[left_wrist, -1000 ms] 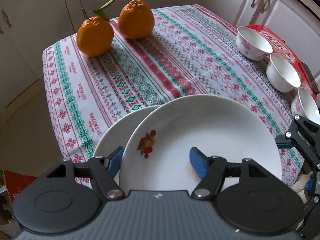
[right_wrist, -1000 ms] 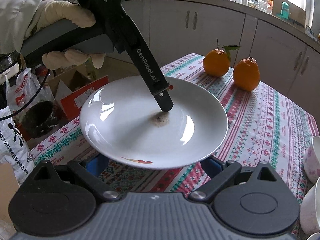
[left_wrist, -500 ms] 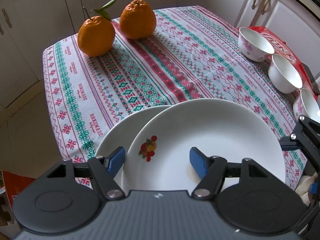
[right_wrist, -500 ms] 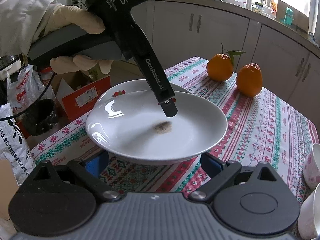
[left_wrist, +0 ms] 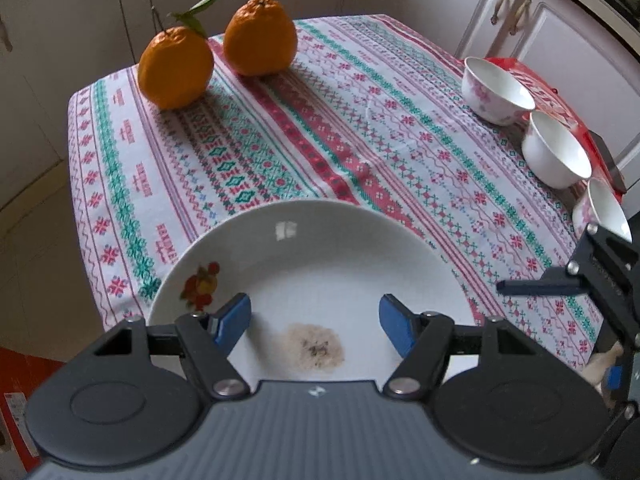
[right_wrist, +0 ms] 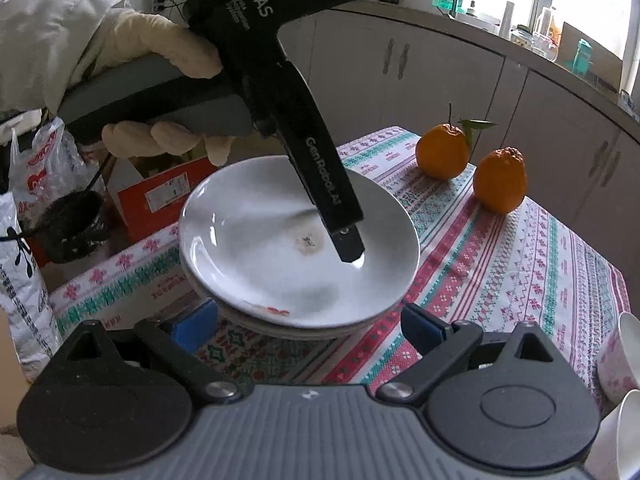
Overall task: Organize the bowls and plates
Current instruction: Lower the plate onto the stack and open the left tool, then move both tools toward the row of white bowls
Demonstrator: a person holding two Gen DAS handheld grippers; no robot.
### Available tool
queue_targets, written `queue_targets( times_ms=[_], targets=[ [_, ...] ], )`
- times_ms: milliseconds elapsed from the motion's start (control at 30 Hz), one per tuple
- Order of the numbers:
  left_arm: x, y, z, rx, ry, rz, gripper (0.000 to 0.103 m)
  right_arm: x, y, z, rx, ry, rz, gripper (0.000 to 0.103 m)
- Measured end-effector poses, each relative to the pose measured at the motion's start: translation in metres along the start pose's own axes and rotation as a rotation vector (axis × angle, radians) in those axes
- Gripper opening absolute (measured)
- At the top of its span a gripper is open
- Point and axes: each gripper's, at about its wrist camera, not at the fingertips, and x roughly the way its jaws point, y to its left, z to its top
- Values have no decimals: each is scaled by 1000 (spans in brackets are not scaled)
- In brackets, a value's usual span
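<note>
1. Top plate (left_wrist: 320, 264) stacked rim-up on a second plate (right_wrist: 256, 326), at the desk's (left_wrist: 280, 120) near corner; round, so no long axis to tell.
2. Fruit decal on the top plate's rim at 9 o'clock in the left wrist view, at 6 o'clock in the right wrist view; brownish stain (left_wrist: 316, 346) near its centre.
3. Left tool (left_wrist: 315, 322) spread wide, blue pads (left_wrist: 234, 320) over the plate's near part, straddling the stain, gripping nothing.
4. In the right wrist view, left tool's one visible finger (right_wrist: 348, 240) slanting down from 11 o'clock, tip at or just over the plate floor, just right of the stain; contact not clear.
5. Readable on the left tool's body: "DAS" on the head, "GenRobot.AI" along the finger. Gloved left hand (right_wrist: 160, 92) wrapped round its grey handle.
6. Right tool (right_wrist: 312, 330) spread wide and empty, pads just short of the stack's near rim, plates at 12 o'clock from it.
7. Three bowls (left_wrist: 496, 90) in a row along the desk's right edge, at 2 to 3 o'clock from the plates, well apart from them.
8. Two oranges (left_wrist: 260, 36) at the far end, 11 to 12 o'clock, one with a leaf.
9. Writing on the tablecloth border too small to read.
</note>
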Motion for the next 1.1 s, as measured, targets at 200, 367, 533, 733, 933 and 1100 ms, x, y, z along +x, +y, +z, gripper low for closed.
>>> queue_targets(
  times_ms=[200, 367, 533, 733, 933, 1100],
  targets=[
    [-5, -8, -7, 21, -34, 29, 73, -6, -10, -2, 17, -7, -15, 100],
    [-19, -33, -13, 60, -123, 129, 82, -14, -23, -3, 54, -16, -40, 102],
    [-42, -69, -22, 80, -270, 182, 91, -35, -47, -9, 102, -28, -109, 103],
    [-54, -119, -34, 19, -424, 191, 94, -70, -78, -31, 171, -44, -200, 103],
    [-50, -169, -41, 21, -513, 170, 100, -112, -113, -65, 250, -63, -286, 103],
    [-27, -210, -41, 94, -476, 78, 101, -144, -138, -100, 326, -66, -338, 103]
  ],
)
